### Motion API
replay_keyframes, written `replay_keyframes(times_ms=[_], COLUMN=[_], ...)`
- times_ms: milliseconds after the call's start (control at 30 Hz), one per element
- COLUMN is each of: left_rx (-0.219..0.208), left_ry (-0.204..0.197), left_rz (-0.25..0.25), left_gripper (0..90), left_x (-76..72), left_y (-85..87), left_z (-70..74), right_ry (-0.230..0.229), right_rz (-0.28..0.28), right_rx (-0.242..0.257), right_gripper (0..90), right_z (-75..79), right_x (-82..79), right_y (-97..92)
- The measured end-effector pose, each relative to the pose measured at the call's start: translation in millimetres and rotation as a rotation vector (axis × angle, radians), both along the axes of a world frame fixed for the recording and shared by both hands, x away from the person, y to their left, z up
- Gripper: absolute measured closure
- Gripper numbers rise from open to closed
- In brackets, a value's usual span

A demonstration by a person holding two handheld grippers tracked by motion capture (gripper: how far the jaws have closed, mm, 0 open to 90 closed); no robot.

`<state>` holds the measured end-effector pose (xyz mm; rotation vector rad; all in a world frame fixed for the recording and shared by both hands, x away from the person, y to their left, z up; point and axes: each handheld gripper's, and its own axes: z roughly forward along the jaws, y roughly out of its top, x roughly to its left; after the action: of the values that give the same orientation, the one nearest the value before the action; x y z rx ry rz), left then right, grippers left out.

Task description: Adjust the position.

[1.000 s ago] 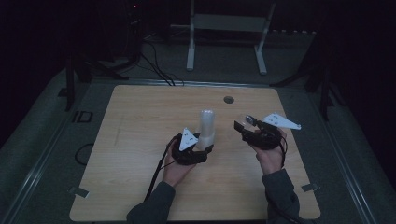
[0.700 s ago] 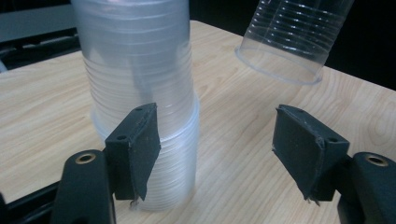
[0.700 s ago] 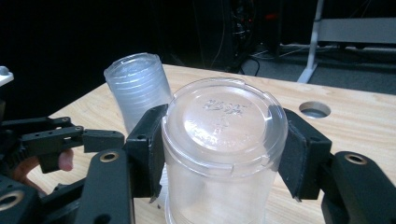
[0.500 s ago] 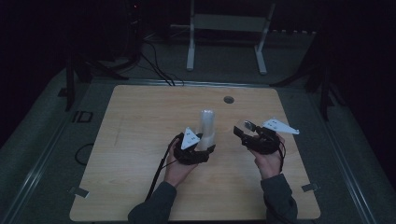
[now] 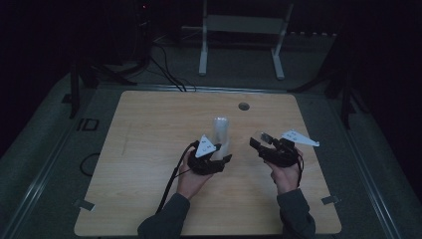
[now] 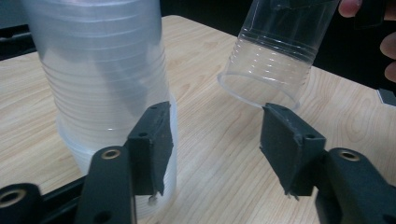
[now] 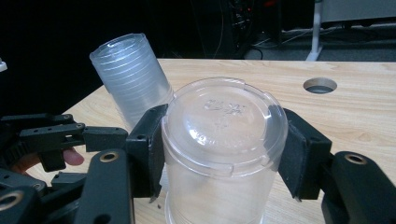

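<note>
A tall stack of clear plastic cups (image 5: pixel 221 130) stands upside down mid-table, leaning a little. My left gripper (image 5: pixel 221 158) sits at the foot of that stack (image 6: pixel 102 70). The left gripper (image 6: pixel 217 114) is open; its jaws have just been closing, with bare table between them and the stack off to one side. My right gripper (image 5: pixel 261 139) is to the right, shut on a single clear cup (image 7: pixel 219 154) held base-up. The right gripper (image 7: pixel 222 114) presses both pads on the cup's walls. In the left gripper view the single cup (image 6: pixel 275 51) hangs tilted above the table.
The wooden table (image 5: pixel 149 149) has a round hole (image 5: pixel 243 106) near its far edge. Behind the table, a metal stand (image 5: pixel 239 45) and cables (image 5: pixel 164 64) lie on the dark floor. The left gripper's cable trails toward the near edge.
The right gripper with its cup has drifted slightly toward the person. The left hand and the stack have kept their place.
</note>
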<state>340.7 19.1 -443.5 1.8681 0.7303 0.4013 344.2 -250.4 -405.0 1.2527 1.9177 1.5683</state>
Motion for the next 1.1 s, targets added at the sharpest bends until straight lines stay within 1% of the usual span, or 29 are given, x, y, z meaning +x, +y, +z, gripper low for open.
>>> replay_keyframes(times_ms=[133, 200, 300, 400, 600, 733, 867, 933, 1100], left_rx=[-0.002, 0.003, 0.017, 0.030, 0.042, 0.064, 0.067, 0.077, 0.076], left_ry=[0.004, -0.004, -0.014, -0.033, -0.046, -0.061, -0.064, -0.068, -0.073], left_rz=[-0.008, -0.013, -0.009, 0.006, -0.013, -0.028, -0.048, -0.055, -0.070], left_gripper=[46.5, 46.1, 42.5, 38.8, 36.2, 35.3, 33.2, 32.1, 31.3], left_x=[0.4, 0.3, -0.5, -2.2, -1.5, -1.2, -0.9, -0.7, -0.8], left_y=[-2.0, -3.6, -7.1, -10.9, -17.7, -22.7, -27.4, -29.6, -34.8], left_z=[1.2, 2.4, 4.4, 6.8, 10.8, 11.6, 11.7, 12.1, 12.6], right_ry=[0.009, 0.015, 0.023, 0.031, 0.052, 0.066, 0.073, 0.079, 0.089], right_rz=[0.000, 0.000, 0.000, -0.002, -0.001, -0.002, -0.001, 0.004, 0.011], right_rx=[0.010, 0.018, 0.029, 0.041, 0.070, 0.084, 0.095, 0.106, 0.119], right_gripper=[40.7, 40.7, 40.7, 40.7, 40.7, 40.8, 40.8, 40.8, 40.8], right_z=[-1.9, -3.3, -5.1, -6.8, -11.7, -14.0, -15.4, -16.1, -17.8], right_x=[-0.1, -0.2, -0.2, -0.6, -1.2, -1.3, -1.4, -1.3, -1.3], right_y=[-0.7, -0.8, -1.0, -1.2, -2.6, -3.7, -4.2, -4.3, -4.2])
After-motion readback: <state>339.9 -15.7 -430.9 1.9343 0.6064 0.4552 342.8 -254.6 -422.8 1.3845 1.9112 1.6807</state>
